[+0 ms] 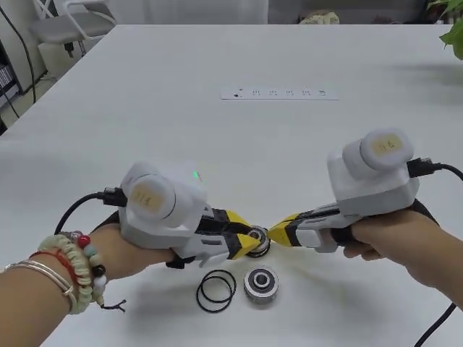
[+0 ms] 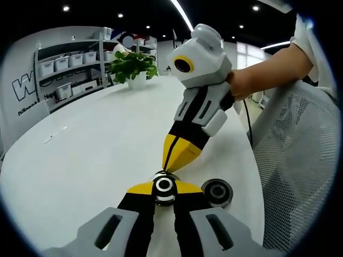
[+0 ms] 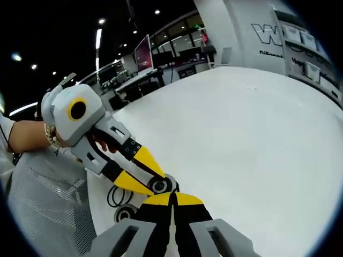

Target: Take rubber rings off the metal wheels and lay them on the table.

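Steel wheel, dark hub, pinched by left gripper fingers, right gripper fingers pressed together

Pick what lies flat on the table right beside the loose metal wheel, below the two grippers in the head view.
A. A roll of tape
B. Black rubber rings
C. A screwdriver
B: the black rubber rings lie overlapping on the white table, just left of the loose metal wheel.
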